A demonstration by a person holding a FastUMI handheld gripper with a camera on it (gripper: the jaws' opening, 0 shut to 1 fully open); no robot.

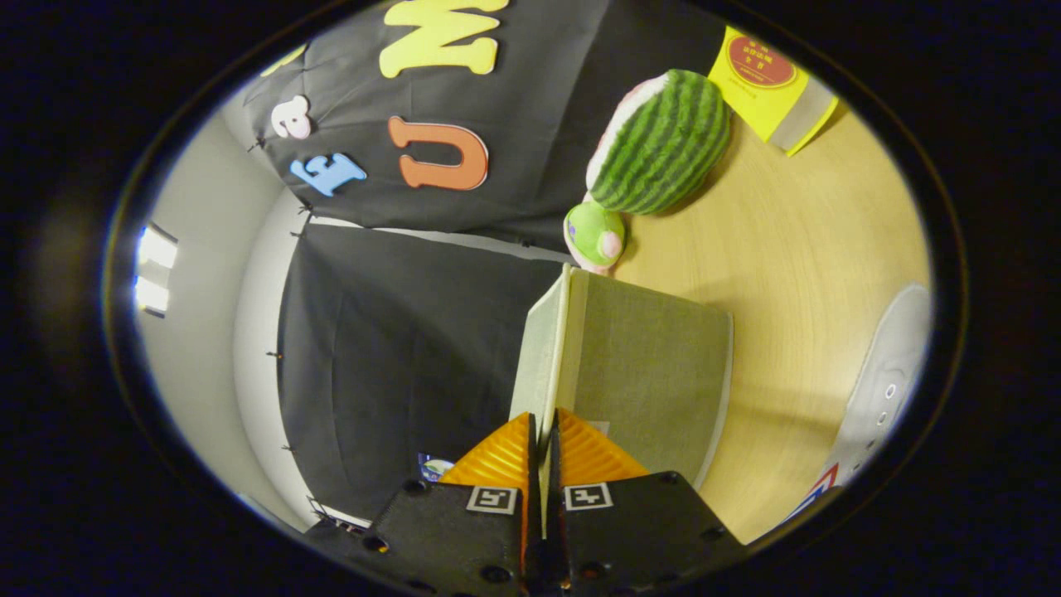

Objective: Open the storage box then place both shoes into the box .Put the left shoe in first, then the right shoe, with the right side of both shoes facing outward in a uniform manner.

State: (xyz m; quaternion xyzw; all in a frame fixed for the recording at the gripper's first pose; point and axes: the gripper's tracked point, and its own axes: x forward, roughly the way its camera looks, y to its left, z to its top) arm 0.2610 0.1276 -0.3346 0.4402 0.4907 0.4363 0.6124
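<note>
A grey-green fabric storage box (655, 373) stands on the wooden table (796, 249), just ahead of the fingers. Its pale lid (549, 348) shows as a thin panel edge-on, running forward from the fingertips along the box's side. My gripper (543, 431) is shut on the near edge of this lid, with both fingers pressing on it from either side. A white lace-up shoe (887, 381) lies on the table well off to the side of the box, apart from it. The whole view is rolled sideways.
A plush turtle with a watermelon-striped shell (659, 145) and a green head (595, 234) sits beyond the box. A yellow carton (771, 83) stands farther back on the table. Black cloth wall (390, 348) hangs beside the lid.
</note>
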